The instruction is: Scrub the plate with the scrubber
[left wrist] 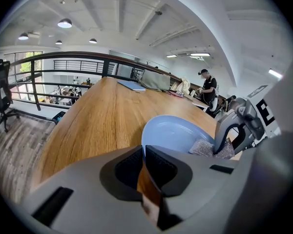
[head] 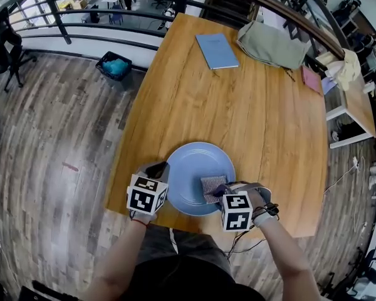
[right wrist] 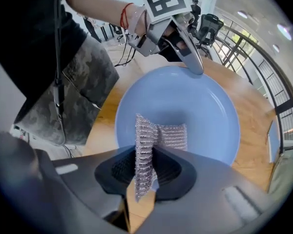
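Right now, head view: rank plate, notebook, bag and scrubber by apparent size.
1. plate
2. bag, close behind; it lies farther from the camera, so its real size may match or exceed the plate's
3. notebook, also far off
4. scrubber, smallest despite being near

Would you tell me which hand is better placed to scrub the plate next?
Right: the right tool pinches the mesh scrubber on the blue plate, while the left tool only clamps the plate's rim, steadying it.
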`<move>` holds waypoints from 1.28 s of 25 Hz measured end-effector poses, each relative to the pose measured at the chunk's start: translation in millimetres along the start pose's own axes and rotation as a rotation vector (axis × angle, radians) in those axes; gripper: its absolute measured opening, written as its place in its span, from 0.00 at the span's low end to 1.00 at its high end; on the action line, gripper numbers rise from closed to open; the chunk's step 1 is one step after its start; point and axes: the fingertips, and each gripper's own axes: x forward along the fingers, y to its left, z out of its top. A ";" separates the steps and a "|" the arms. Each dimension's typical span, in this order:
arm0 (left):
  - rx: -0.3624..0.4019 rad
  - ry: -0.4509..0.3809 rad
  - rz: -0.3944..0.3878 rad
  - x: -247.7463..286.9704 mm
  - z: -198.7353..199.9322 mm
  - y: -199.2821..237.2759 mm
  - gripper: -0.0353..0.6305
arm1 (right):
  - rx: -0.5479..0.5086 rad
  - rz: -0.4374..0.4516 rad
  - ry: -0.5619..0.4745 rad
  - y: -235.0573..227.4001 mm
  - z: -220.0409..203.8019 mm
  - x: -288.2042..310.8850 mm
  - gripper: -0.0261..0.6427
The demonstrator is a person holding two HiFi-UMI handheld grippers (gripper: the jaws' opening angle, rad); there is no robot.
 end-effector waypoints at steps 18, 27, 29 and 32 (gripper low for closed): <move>-0.014 -0.011 -0.006 -3.3 -2.7 0.5 0.08 | 0.068 0.316 -0.128 9.2 86.6 12.3 0.17; -0.047 -0.016 -0.003 -12.6 -8.1 5.0 0.09 | 0.062 0.221 -0.152 -32.0 109.7 13.4 0.17; -0.056 -0.020 -0.003 -14.2 -8.7 5.9 0.09 | 0.056 0.199 -0.158 -41.1 113.0 13.7 0.17; -0.061 -0.028 -0.001 -16.4 -9.4 8.0 0.09 | 0.035 0.170 -0.159 -52.7 118.8 14.3 0.17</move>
